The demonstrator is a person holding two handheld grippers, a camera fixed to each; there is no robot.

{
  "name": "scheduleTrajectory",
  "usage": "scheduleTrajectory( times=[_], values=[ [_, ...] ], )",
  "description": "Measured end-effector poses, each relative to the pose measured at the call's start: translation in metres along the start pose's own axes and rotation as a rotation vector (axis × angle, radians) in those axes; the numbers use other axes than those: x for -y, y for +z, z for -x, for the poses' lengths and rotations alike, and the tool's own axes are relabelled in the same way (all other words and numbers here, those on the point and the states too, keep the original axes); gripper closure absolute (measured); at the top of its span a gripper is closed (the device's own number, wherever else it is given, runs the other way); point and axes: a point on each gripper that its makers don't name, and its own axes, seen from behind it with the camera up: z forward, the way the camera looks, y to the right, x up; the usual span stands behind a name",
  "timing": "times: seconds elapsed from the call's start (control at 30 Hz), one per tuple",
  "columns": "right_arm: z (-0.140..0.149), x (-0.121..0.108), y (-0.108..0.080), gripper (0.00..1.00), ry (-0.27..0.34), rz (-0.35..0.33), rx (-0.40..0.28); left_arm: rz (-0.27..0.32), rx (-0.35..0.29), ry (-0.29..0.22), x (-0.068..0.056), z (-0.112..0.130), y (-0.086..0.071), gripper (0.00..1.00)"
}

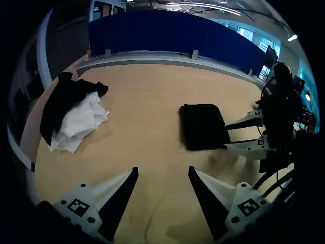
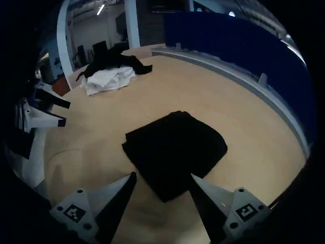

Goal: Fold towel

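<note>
Wood-topped table (image 1: 142, 105), bordered at the far side by a grey rail and a blue partition (image 1: 174, 32). Nothing lies between either gripper and the towel. The 1 other item on the surface is a loose heap of black and white cloth (image 1: 73, 114), well apart from the towel, toward the table's far left corner in the left gripper view. Left gripper (image 1: 162, 168): 2 fingers spread wide over bare wood, nothing between them. Towel (image 1: 203, 126) lies flat on the table, ahead and to the right of it. The left gripper view gives the right gripper from outside: its 2 light fingers (image 1: 248, 120) point in at the towel's right edge, spread apart, with dark cables (image 1: 280, 179) behind; whether the tips touch the cloth cannot be told here. The right gripper view looks down on the towel's top face (image 2: 174, 146): black, folded into a compact, roughly square pad, edges fairly even, layers showing along the left side. Its near corner lies in the gap of the right gripper (image 2: 161, 175), whose fingers stand wide and do not press it. Same view: the left gripper (image 2: 44, 110) at the left edge, the heap (image 2: 109, 75) beyond, the partition (image 2: 243, 44) on the right.
</note>
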Motion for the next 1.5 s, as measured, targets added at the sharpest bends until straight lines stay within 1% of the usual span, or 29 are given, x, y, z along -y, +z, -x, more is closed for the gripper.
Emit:
scheduleTrajectory(
  times=[0.1,0.2,0.27,0.37,0.5,0.53,0.7,0.8,0.87,1.0,1.1,1.13,1.2,1.37,1.5],
  values=[
    [0.013,-0.008,-0.005,0.07,0.024,0.027,0.013,0.0,0.0,-0.001,-0.001,0.001,0.001,0.09],
    [0.023,-0.013,-0.006,0.07,0.049,0.047,0.024,0.001,0.0,0.001,-0.002,0.001,0.001,0.08],
    [0.028,-0.013,-0.005,0.09,0.064,0.049,0.03,0.002,0.001,0.003,-0.003,0.001,0.001,0.09],
    [0.032,-0.013,-0.003,0.13,0.079,0.055,0.036,0.003,0.0,0.004,-0.005,0.0,0.002,0.09],
    [0.037,-0.016,0.001,0.23,0.095,0.072,0.045,0.003,0.0,0.004,-0.005,0.0,0.002,0.09],
    [0.038,-0.015,0.001,0.26,0.097,0.07,0.045,0.003,0.0,0.003,-0.005,0.0,0.002,0.09],
    [0.039,-0.015,0.004,0.48,0.105,0.065,0.045,0.001,0.0,0.002,-0.005,0.0,0.003,0.09],
    [0.04,-0.016,0.004,0.59,0.107,0.066,0.05,0.001,0.0,0.002,-0.005,0.0,0.003,0.09],
    [0.04,-0.018,0.003,0.7,0.11,0.071,0.05,0.002,0.0,0.001,-0.005,0.0,0.003,0.09],
    [0.041,-0.021,0.002,0.8,0.117,0.076,0.051,0.004,-0.001,0.001,-0.006,-0.001,0.003,0.09],
    [0.041,-0.022,0.0,0.93,0.119,0.082,0.049,0.004,-0.001,0.003,-0.007,-0.002,0.004,0.08],
    [0.041,-0.023,0.0,0.96,0.119,0.087,0.048,0.004,0.0,0.003,-0.006,-0.002,0.005,0.08],
    [0.041,-0.024,-0.001,0.97,0.117,0.095,0.044,0.005,0.0,0.005,-0.006,-0.002,0.005,0.09],
    [0.035,-0.021,-0.004,0.98,0.112,0.085,0.026,0.011,-0.003,0.002,-0.008,-0.003,0.004,0.09],
    [0.024,-0.022,-0.012,0.98,0.104,0.084,0.001,0.015,-0.008,-0.002,-0.008,-0.004,0.002,0.09]
  ],
)
